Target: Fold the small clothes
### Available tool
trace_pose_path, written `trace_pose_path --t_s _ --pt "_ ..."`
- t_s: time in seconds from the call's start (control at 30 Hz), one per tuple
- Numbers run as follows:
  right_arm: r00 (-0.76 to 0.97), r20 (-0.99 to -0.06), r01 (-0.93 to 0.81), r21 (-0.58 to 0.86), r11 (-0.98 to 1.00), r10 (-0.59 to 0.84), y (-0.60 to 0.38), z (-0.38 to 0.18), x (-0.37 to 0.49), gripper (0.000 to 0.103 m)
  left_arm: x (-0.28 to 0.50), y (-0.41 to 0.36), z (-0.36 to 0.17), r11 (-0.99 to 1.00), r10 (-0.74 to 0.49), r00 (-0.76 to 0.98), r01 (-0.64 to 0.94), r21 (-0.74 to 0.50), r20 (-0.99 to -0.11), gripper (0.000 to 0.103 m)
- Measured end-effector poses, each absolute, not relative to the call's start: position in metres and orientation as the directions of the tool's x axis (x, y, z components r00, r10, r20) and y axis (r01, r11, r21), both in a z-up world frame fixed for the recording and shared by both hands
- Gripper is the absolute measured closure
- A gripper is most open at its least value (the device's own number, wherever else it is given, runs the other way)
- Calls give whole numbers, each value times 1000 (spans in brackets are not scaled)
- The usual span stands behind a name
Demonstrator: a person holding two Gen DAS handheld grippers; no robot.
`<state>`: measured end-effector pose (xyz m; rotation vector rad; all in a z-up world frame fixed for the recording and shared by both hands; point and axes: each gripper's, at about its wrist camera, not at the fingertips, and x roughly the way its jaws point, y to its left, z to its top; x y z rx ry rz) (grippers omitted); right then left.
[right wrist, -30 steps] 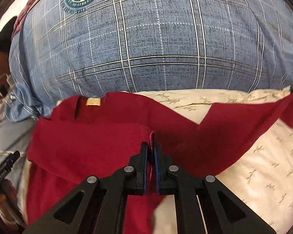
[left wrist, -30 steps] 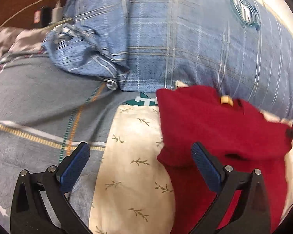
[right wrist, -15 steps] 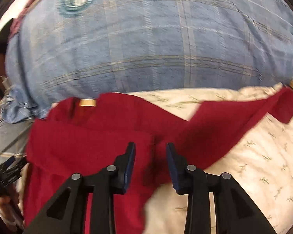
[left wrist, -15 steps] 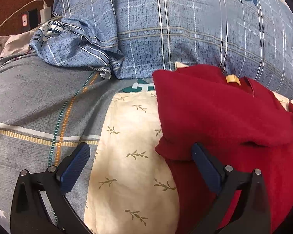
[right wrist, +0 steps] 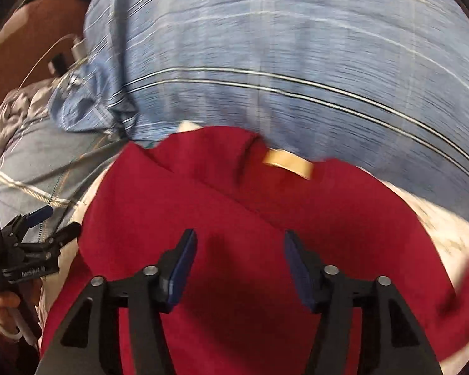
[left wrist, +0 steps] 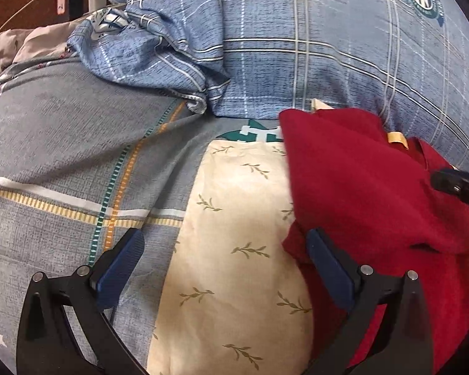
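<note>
Two grippers hang over a bed, and both have their jaws wide apart with nothing in them. On the left is the grey bedsheet (left wrist: 62, 143) with yellow and green stripes. The left gripper (left wrist: 225, 262) hovers above the place where that sheet meets a cream cloth (left wrist: 231, 218) with little leaf prints. Its right finger sits just beside the left edge of the red shirt (left wrist: 359, 187).

The red shirt lies on the cream cloth, in front of a big blue checked pillow (left wrist: 328, 47). Its left side looks already folded in, and a tan label (right wrist: 287, 161) shows at the neck. The right gripper (right wrist: 240, 268) hovers over the middle of the shirt. This view is blurred, so small creases are hard to see. Far right, a loose bit of red cloth pokes out past the body of the shirt.

I think the next step is to fold that right side in to match the left. To do it well, the right gripper should go to the loose edge, pinch just one layer near the corner, lift it a little, and lay it flat across the middle. The left gripper could press the folded left side down so it does not slip. Slow moves help, because soft cloth bunches up fast.
</note>
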<state>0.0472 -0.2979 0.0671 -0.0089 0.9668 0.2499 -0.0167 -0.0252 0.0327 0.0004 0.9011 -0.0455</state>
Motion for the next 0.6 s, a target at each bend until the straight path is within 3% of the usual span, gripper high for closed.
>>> trace_pose_path --t_s 0.13,0.17,0.2,0.23,0.27,0.3,0.5,0.6 --pt "504 -835 -338 45 940 222 -267 53 73 41 -13 -22 31 999 -41 613 27 -31 -789 0" --pt "497 -839 -362 34 932 224 -263 50 76 46 -12 -21 31 999 -41 612 27 -31 -790 0" --pt "484 -847 -379 22 925 219 -259 45 79 54 -12 -21 31 999 -40 611 27 -31 -791 0" --pt "474 -852 -388 23 921 221 -256 43 80 79 -11 -20 32 999 -40 611 25 -31 -791 0" --pt "466 -856 -401 22 916 224 -254 43 79 94 -11 -20 33 999 -40 612 23 -33 -790 0" --pt "485 -851 -410 -18 912 201 -249 46 78 98 -11 -20 34 999 -40 616 21 -34 -787 0" --pt "585 -799 -370 -110 922 139 -241 65 92 103 -16 -16 46 998 -51 671 4 -65 -740 0" --pt "559 -819 -339 -79 937 134 -239 53 98 103 -15 -16 48 996 -76 680 15 -89 -729 0"
